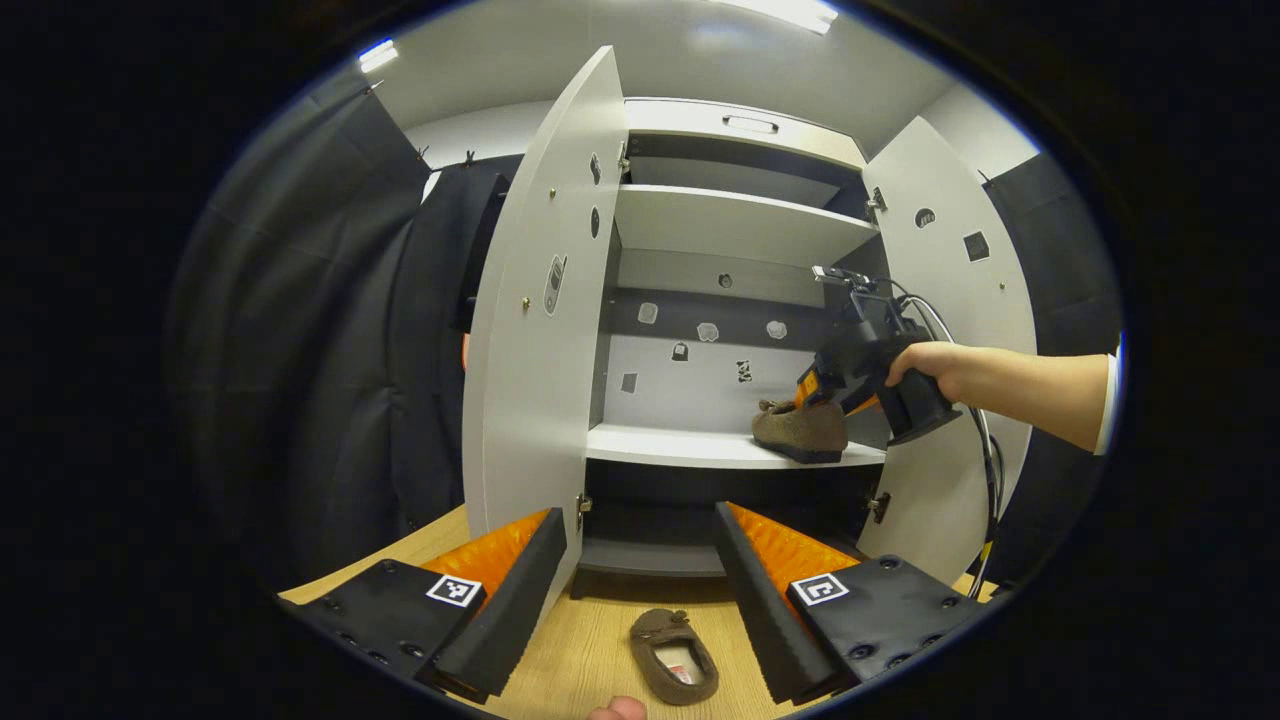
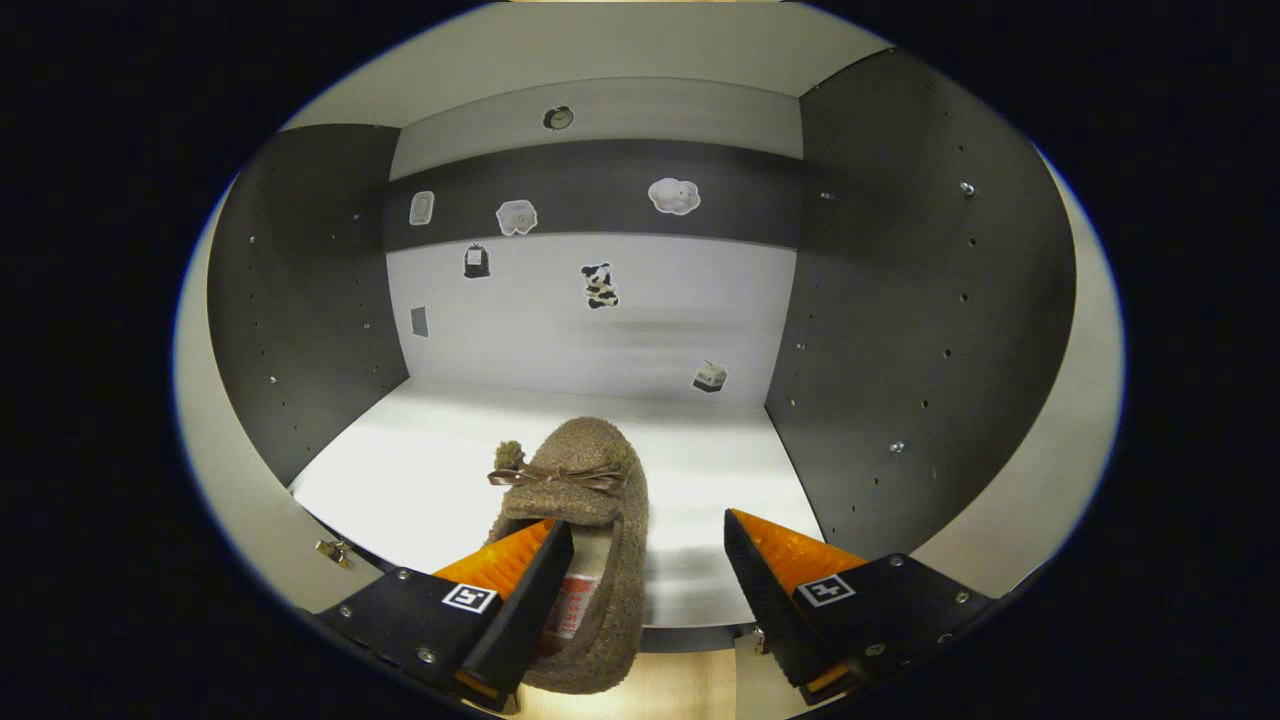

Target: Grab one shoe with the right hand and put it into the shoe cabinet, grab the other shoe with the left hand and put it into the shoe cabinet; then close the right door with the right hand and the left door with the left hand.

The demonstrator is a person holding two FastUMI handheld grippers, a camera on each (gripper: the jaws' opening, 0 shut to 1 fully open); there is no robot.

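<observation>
A brown fuzzy shoe [image 2: 590, 480] with a small bow rests on the white middle shelf [image 2: 420, 470] of the shoe cabinet, toe pointing inward. My right gripper [image 2: 648, 570] stands open around its heel end: one finger is over the shoe's opening, the other is off to the side and apart from it. In the left gripper view the same shoe [image 1: 800, 432] sits at the right of the shelf, with the right gripper [image 1: 815, 395] and a hand just above it. The second brown shoe [image 1: 672, 655] lies on the wooden surface below my open left gripper [image 1: 640, 560].
Both cabinet doors are swung open: the left door [image 1: 540, 330] and the right door [image 1: 960, 300]. An upper shelf [image 1: 730, 225] and a dark lower compartment [image 1: 650, 540] are bare. Black curtains hang to the left. A cable trails from the right gripper.
</observation>
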